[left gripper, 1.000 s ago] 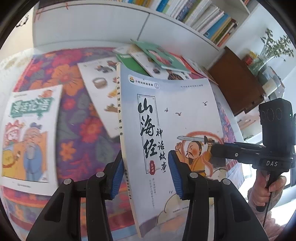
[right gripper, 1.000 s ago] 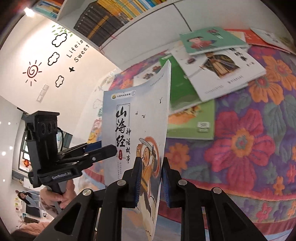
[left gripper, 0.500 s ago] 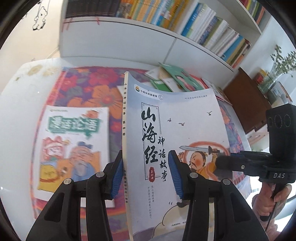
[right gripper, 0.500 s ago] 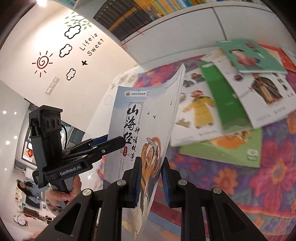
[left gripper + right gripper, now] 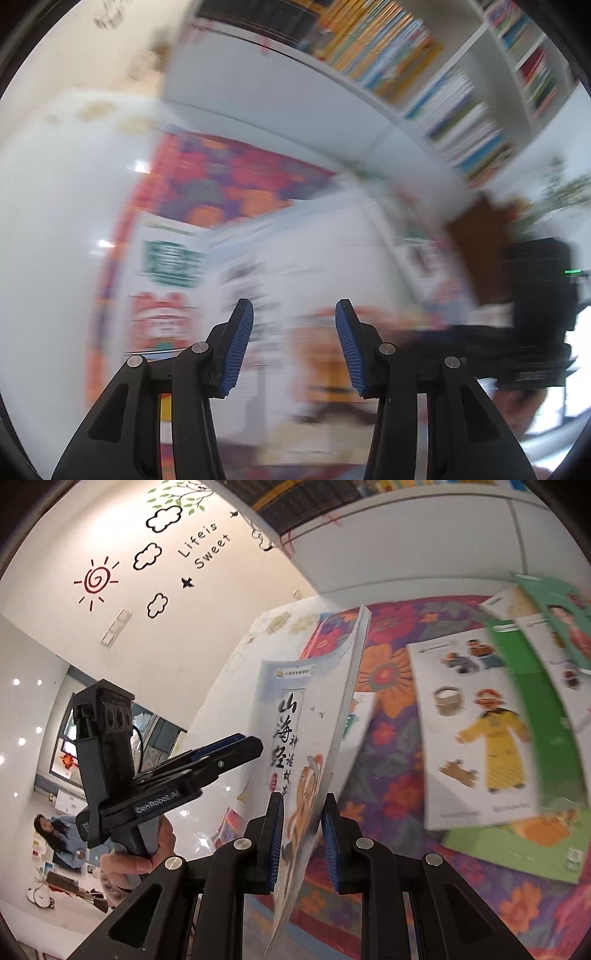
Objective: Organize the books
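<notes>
Right tongs (image 5: 302, 843) pinch upright storybook (image 5: 306, 734); left tongs (image 5: 294, 347) spread, empty, beside its cover. Floral cloth (image 5: 388, 738) on bench, scattered books (image 5: 480, 723) ahead-right; bookshelf (image 5: 424, 66) beyond.

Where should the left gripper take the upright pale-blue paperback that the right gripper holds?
On the pale-blue paperback, the stiff bound spine edge, approached from the cover side: the right gripper pinches the lower edge, leaving the thin pages floppy.

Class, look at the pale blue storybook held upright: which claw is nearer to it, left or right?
Right. The right claw has the pale blue storybook between its pads at the lower edge. The left claw stands open beside the cover, apparently clear of it.
</notes>
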A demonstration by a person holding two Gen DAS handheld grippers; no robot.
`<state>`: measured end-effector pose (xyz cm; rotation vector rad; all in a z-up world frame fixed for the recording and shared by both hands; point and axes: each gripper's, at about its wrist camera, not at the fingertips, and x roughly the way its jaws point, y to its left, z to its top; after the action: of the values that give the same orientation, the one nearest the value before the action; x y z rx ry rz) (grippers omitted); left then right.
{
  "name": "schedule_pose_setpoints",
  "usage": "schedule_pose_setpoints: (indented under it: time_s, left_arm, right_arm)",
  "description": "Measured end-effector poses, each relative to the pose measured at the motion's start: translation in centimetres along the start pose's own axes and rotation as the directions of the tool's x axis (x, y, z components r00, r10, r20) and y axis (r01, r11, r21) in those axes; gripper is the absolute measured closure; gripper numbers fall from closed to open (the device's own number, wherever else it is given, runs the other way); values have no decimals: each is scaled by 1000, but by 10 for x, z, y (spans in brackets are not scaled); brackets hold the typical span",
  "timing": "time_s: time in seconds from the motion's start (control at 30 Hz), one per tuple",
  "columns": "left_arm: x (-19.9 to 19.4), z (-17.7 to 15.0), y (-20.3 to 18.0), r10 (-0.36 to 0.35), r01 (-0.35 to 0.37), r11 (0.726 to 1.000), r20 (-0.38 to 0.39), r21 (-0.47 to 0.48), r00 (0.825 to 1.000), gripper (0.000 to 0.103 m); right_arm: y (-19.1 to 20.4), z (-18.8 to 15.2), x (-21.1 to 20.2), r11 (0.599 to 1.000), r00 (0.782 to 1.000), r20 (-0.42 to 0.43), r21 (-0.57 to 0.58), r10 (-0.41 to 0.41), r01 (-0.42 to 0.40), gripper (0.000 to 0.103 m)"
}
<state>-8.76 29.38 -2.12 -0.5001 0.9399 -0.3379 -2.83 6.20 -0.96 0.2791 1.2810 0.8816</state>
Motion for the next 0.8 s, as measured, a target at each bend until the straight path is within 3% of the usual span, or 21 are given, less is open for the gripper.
schedule_pose_setpoints:
  time_s: [0.03,0.1,0.2,0.27,0.33,0.4,0.5,0.57,0.63,0.7,0.73,0.8]
  left_arm:
    - [2,1,3,9,-9,1000,-1,-1,1000,60]
    - [8,2,13,112,-112,994,-1,-19,994,60]
    - [13,0,35,152,-154,986,-34,-60,988,60]
    - [14,-2,48,254,-257,964,-49,-73,966,60]
    - [15,-4,55,299,-304,950,-71,-68,952,60]
    - [16,-7,60,284,-290,955,-85,-67,955,58]
    - [18,-9,60,300,-306,950,-93,-56,949,58]
    - [23,-11,58,301,-306,951,-110,-33,947,58]
    - [31,-11,57,306,-311,950,-136,-18,942,58]
    - [38,-13,59,322,-327,945,-166,-6,932,56]
    - [39,-12,60,322,-327,945,-158,-5,933,54]
    - [39,-13,59,291,-296,955,-157,-8,944,52]
  right_arm:
    - [0,3,9,999,999,-15,13,37,-36,84]
    - [0,9,25,998,998,-25,33,52,-51,85]
    - [-5,9,44,1000,999,-39,2,-29,29,85]
    - [-19,6,57,999,996,-86,34,-33,36,85]
    - [-30,2,65,995,990,-112,35,-90,94,85]
    - [-39,2,67,984,980,-115,48,-165,171,84]
    - [-57,-2,64,974,974,-111,89,-197,207,84]
    - [-64,-3,69,961,959,-144,102,-243,259,75]
    - [-65,-5,71,963,963,-140,105,-231,247,66]
    - [-58,-5,73,967,961,-150,70,-235,247,66]
    - [-52,-6,76,976,967,-162,58,-197,209,65]
    - [-45,-4,82,977,965,-174,54,-194,206,63]
